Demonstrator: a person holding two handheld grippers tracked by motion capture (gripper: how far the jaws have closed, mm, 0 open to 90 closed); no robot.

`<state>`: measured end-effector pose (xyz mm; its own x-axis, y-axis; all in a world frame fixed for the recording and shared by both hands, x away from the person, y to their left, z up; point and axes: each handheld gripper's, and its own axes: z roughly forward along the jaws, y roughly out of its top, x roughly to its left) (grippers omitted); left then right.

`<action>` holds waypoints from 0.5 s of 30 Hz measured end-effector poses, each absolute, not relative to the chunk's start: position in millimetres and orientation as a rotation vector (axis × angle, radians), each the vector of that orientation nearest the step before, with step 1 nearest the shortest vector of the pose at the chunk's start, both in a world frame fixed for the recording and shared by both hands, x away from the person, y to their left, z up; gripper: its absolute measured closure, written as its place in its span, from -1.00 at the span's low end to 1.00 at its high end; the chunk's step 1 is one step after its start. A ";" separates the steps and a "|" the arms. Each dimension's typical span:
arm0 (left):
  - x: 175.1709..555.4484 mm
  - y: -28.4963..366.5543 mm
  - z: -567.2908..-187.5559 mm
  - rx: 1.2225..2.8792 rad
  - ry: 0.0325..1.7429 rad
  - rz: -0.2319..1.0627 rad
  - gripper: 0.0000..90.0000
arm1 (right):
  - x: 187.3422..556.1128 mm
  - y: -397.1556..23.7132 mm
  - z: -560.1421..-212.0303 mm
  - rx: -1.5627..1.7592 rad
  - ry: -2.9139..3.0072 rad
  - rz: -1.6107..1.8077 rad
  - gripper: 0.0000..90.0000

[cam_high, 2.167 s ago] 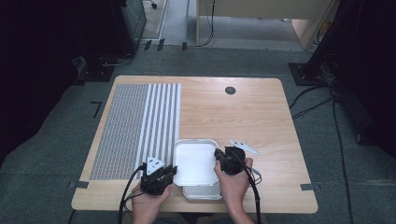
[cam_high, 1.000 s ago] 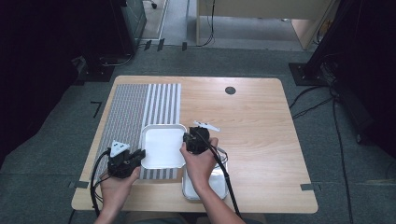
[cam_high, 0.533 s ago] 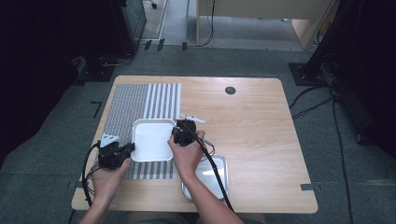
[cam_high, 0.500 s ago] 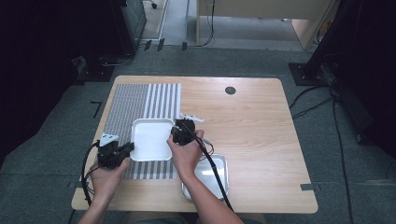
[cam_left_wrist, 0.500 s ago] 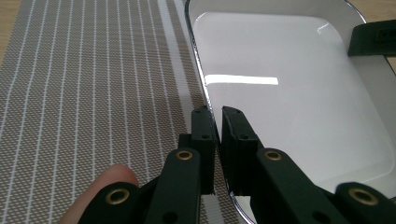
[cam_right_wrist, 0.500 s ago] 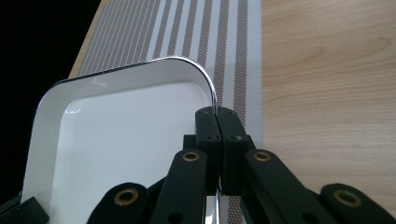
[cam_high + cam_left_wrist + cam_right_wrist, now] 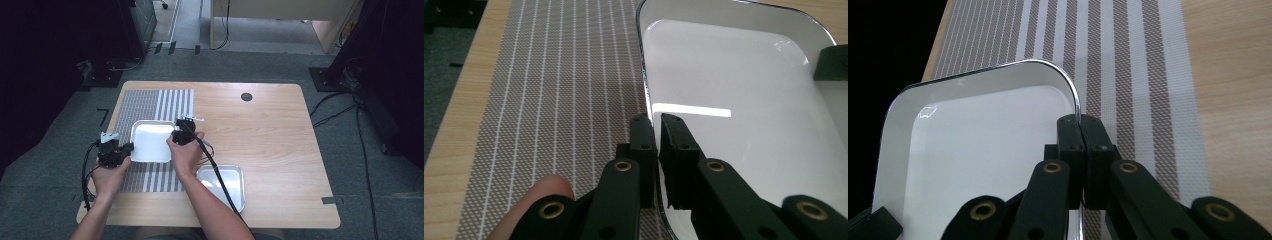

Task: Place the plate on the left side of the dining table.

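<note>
So I've got the white tray (image 7: 151, 141) pinched from both sides right now, one gripper on each rim. The left gripper (image 7: 121, 149) is clamped on the tray's left edge; in the left gripper view (image 7: 656, 145) you can see the thin metal rim running right between the two black jaws, one jaw outside over the mat (image 7: 549, 90) and one inside the tray (image 7: 744, 100). The right gripper (image 7: 178, 135) is doing the same on the opposite rim, and the right gripper view (image 7: 1081, 150) shows its jaws squeezed together on the edge just below the tray's rounded corner (image 7: 978, 145), with the striped part of the mat (image 7: 1138, 75) right beside it. From the high view the tray sits over the striped mat (image 7: 150, 102) on the left half of the table (image 7: 270, 135), roughly in the middle of the mat, covering both the fine-lined part and the wide-striped part. I can't tell whether it's resting flat on the mat or held just above it. There's a second tray (image 7: 225, 185), a shiny metal one, lying on bare wood near the front edge, well apart from the white one, with my right forearm and the gripper's cable crossing over it. A fingertip (image 7: 541, 192) pokes into the left gripper view by the jaw.
</note>
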<state>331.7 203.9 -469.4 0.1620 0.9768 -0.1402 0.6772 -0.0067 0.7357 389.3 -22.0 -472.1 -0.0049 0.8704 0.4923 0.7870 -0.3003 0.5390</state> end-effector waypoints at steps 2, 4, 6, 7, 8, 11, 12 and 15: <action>338.6 207.4 -473.0 1.748 1.598 0.552 0.89 | 396.4 -16.8 -474.0 2.140 1.795 1.190 1.00; 345.8 208.5 -477.0 1.748 1.614 0.561 0.89 | 403.7 -11.9 -477.0 2.147 1.794 1.176 1.00; 352.8 209.7 -481.3 1.739 1.631 0.564 0.89 | 410.4 -8.1 -481.2 2.158 1.790 1.160 1.00; 355.9 210.9 -483.9 1.729 1.641 0.562 0.89 | 413.7 -6.6 -483.8 2.165 1.790 1.157 1.00; 358.5 212.0 -486.2 1.713 1.650 0.561 0.89 | 416.8 -5.4 -486.2 2.178 1.789 1.150 1.00; 365.8 212.6 -493.1 1.697 1.667 0.575 0.89 | 423.8 -1.3 -492.6 2.194 1.783 1.135 1.00; 367.4 213.5 -494.6 1.697 1.673 0.574 0.89 | 425.8 -0.1 -494.5 2.195 1.780 1.130 1.00; 370.9 213.5 -499.6 1.704 1.673 0.569 0.90 | 431.0 1.7 -499.5 2.196 1.784 1.123 1.00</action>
